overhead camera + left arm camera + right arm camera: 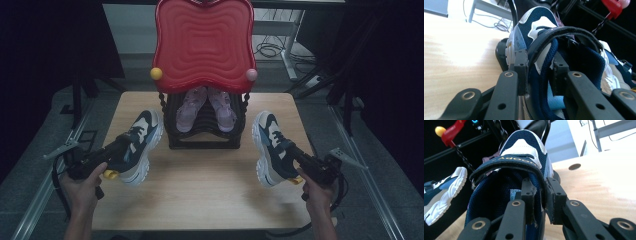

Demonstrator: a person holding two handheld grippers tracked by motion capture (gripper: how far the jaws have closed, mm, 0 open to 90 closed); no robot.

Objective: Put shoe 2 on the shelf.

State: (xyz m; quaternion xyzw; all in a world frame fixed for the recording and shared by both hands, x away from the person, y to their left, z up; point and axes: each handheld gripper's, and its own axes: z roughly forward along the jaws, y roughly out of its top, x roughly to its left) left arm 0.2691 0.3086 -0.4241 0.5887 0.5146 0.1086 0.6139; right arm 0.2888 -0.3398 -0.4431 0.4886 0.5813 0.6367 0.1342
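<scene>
A person sits at a wooden table [200, 185] holding a gripper in each hand, and each gripper holds one navy and white sneaker. A black shoe rack [205, 125] with a red wavy top [204, 42] stands at the far middle of the table, and a pair of pink shoes [205, 107] sits inside it. To the left of the rack, just in front of it, the left gripper [122, 150] is clamped on the left sneaker [140, 145]; in the left gripper view one jaw sits inside the shoe opening and the other outside, pinching its side wall. To the right of the rack, the right gripper [295, 160] grips the right sneaker [270, 147] the same way, its jaws pressed on the collar beside the strap. Both sneakers point their toes toward the rack. Whether they rest on the table or hang just above it cannot be told.
</scene>
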